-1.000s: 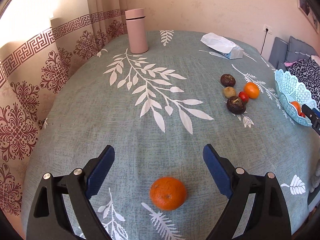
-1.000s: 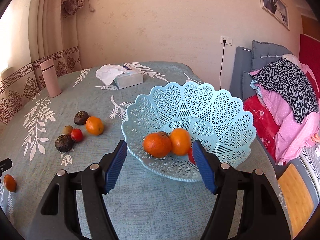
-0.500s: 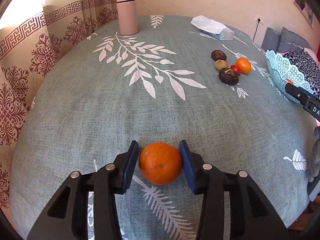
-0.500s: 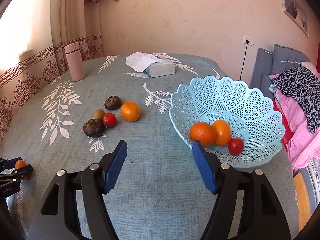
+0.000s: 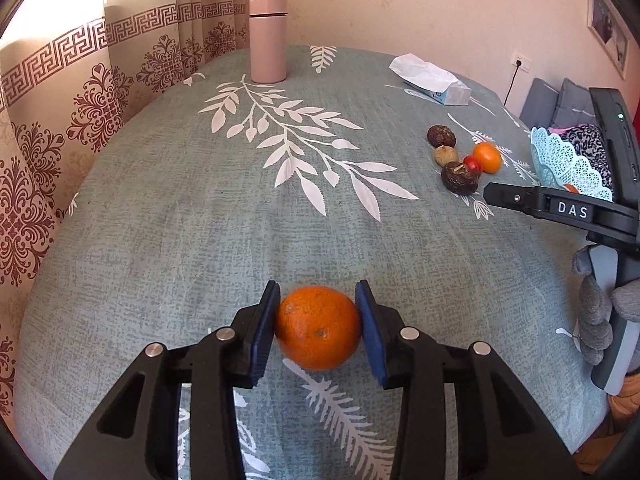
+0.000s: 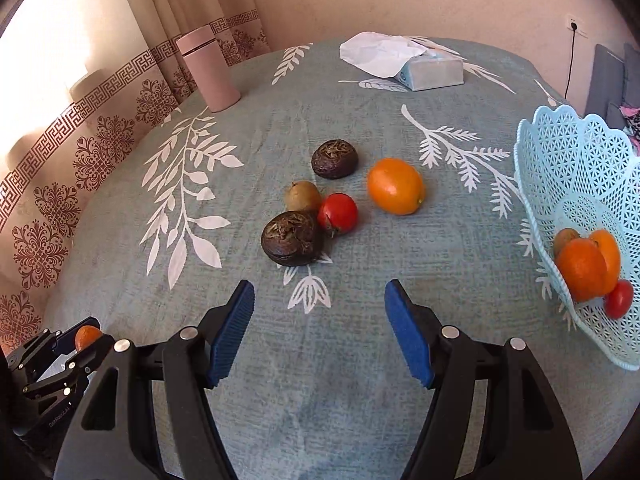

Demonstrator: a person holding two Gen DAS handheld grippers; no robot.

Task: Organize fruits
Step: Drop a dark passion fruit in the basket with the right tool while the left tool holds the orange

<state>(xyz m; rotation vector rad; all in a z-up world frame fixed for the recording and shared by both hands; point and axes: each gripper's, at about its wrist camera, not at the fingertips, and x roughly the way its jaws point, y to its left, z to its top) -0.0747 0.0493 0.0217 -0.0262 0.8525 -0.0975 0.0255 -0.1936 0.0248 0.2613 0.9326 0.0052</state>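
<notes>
**Orange clamped at table's near edge**

Grey-green leaf-print cloth (image 5: 200,240) was seen under everything. A round, dimpled, bright orange (image 5: 318,328) was gripped between the left gripper (image 5: 318,326) pads. The right gripper (image 6: 319,332) was held apart, empty, near loose fruit (image 6: 316,208) beside the basket (image 6: 560,168).

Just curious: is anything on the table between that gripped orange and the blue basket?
Partly. The fruit cluster and the right gripper lie toward the basket from the orange; the nearer cloth is bare.
</notes>
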